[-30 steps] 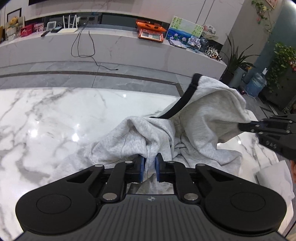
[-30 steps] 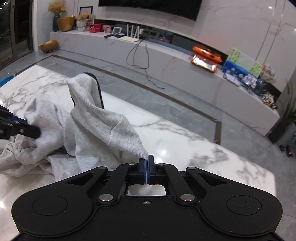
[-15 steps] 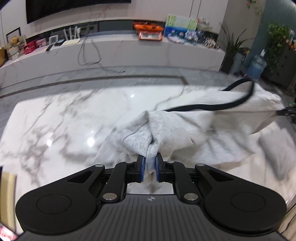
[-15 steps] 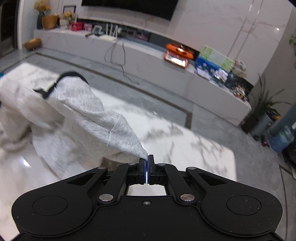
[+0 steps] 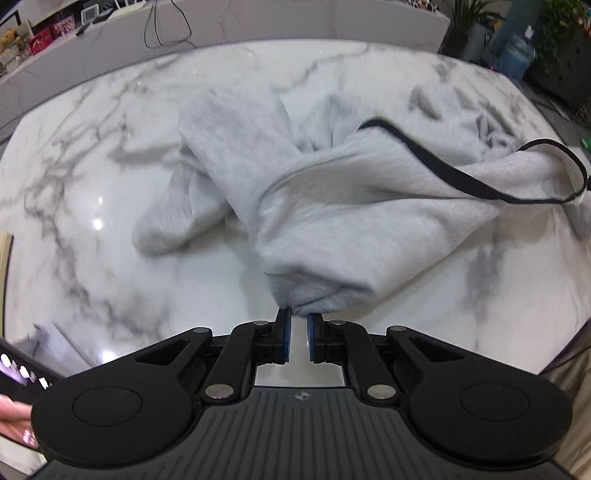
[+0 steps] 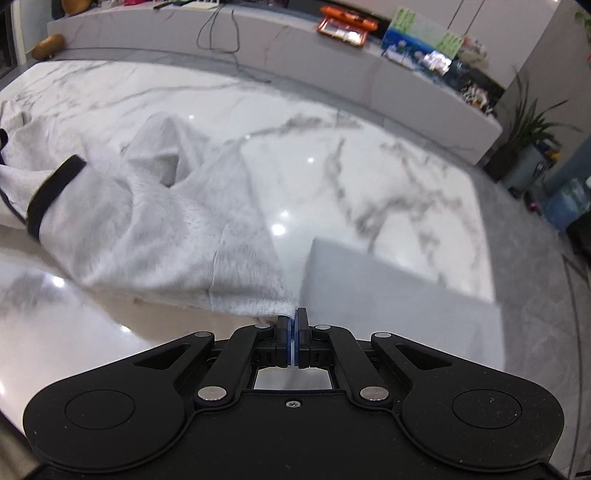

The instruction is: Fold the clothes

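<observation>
A light grey sweatshirt with black trim lies stretched and bunched across the white marble table. My left gripper pinches a bunched corner of it between slightly parted blue pads, low over the table. The same sweatshirt shows in the right wrist view, with a black cuff at the left. My right gripper is shut on the sweatshirt's hem corner, close above the table.
A folded grey garment lies on the table just right of my right gripper. A long white counter with an orange box, pictures and cables runs behind the table. Potted plants stand at the far right.
Both grippers have swung down and toward the near edge, bringing the lifted sweatshirt onto the table. Both views now look down at the tabletop. Both holds are kept.
</observation>
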Demonstrator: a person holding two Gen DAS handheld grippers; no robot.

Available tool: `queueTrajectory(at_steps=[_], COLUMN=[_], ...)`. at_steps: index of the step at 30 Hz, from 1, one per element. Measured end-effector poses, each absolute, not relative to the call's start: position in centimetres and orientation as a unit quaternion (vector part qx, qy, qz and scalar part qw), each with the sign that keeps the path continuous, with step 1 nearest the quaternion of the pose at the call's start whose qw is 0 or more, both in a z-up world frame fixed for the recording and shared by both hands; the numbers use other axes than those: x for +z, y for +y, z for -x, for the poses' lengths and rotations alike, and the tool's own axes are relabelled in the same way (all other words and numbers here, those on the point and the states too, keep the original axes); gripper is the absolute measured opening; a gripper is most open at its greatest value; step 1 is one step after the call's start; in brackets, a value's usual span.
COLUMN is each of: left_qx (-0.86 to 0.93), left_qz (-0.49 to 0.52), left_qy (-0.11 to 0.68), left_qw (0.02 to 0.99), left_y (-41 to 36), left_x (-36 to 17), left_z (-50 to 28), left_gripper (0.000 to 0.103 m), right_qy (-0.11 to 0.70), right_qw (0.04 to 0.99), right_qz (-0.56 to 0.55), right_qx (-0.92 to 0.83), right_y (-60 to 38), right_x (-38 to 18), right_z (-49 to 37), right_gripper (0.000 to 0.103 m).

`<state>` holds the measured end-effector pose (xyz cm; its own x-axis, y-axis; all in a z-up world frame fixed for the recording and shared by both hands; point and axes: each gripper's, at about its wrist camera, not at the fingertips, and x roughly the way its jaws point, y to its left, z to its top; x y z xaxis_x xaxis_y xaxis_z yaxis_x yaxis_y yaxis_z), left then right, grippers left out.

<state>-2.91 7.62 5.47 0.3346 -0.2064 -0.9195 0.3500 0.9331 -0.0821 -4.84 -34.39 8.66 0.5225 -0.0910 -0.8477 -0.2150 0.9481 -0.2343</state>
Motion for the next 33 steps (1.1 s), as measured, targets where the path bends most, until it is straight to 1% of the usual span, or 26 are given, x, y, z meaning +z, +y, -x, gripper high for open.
queueTrajectory(at_steps=[1,3,4,5,8,12,14,16,18,19,20,22,24,25,26,27,30,33], left_qx=[-0.174,-0.181,-0.185,-0.19,-0.2,-0.222,-0.233,-0.236,-0.237,-0.239,-0.241,-0.243,-0.245,-0.249,-0.253,-0.256,-0.266,-0.273], left_qz=[-0.069,-0.078,-0.085,-0.094,-0.124,-0.211,-0.248,-0.28,-0.303,-0.311,-0.318,-0.33,-0.341,-0.346,-0.341,-0.336,-0.293,-0.259], left_qy=[0.551,0.548,0.544,0.539,0.521,0.473,0.447,0.415,0.385,0.372,0.363,0.36,0.359,0.365,0.376,0.385,0.388,0.375], left_qw=[0.813,0.813,0.814,0.815,0.82,0.826,0.827,0.833,0.839,0.841,0.842,0.838,0.834,0.828,0.824,0.82,0.833,0.847], left_y=[7.7,7.9,7.9,7.9,7.7,5.5,4.3,3.1,1.9,1.4,0.9,-0.1,-0.9,-1.3,-1.5,-1.6,-0.8,0.7], left_x=[5.4,5.8,6.2,6.6,7.7,8.4,8.5,8.7,8.9,8.9,8.9,8.5,7.9,7.4,7.0,6.8,7.2,8.9], left_z=[3.2,3.8,4.1,4.4,5.3,7.3,8.3,8.9,8.8,8.7,8.5,7.9,7.7,7.4,7.1,6.9,6.8,7.3], left_gripper=[0.009,0.014,0.02,0.024,0.027,0.029,0.034,0.034,0.035,0.04,0.041,0.041,0.04,0.03,0.012,0.007,0.004,0.003], right_qy=[0.487,0.485,0.485,0.484,0.483,0.477,0.474,0.474,0.475,0.476,0.477,0.478,0.479,0.479,0.479,0.479,0.474,0.471], right_qw=[0.858,0.858,0.858,0.858,0.858,0.854,0.851,0.849,0.845,0.842,0.84,0.835,0.832,0.829,0.828,0.827,0.823,0.818], right_qz=[0.158,0.159,0.16,0.161,0.163,0.184,0.193,0.2,0.208,0.212,0.214,0.222,0.228,0.233,0.234,0.237,0.246,0.251], right_qx=[0.041,0.05,0.055,0.059,0.07,0.097,0.112,0.123,0.134,0.14,0.144,0.157,0.164,0.169,0.171,0.177,0.196,0.214], right_y=[-34.3,-34.1,-34.1,-34.0,-33.8,-33.0,-32.4,-32.0,-31.3,-30.9,-30.7,-30.1,-29.9,-29.7,-29.6,-29.4,-29.0,-28.5], right_x=[8.5,8.3,8.2,8.0,7.9,7.9,7.7,7.5,7.4,7.4,7.4,7.2,6.9,6.7,6.7,6.5,6.1,5.6], right_z=[5.3,6.3,6.7,7.2,8.3,10.4,11.3,11.9,12.5,12.8,12.9,13.3,13.5,13.6,13.7,13.8,14.3,14.4], right_gripper=[0.001,0.009,0.011,0.016,0.022,0.023,0.023,0.023,0.024,0.024,0.024,0.024,0.024,0.024,0.024,0.024,0.024,0.024])
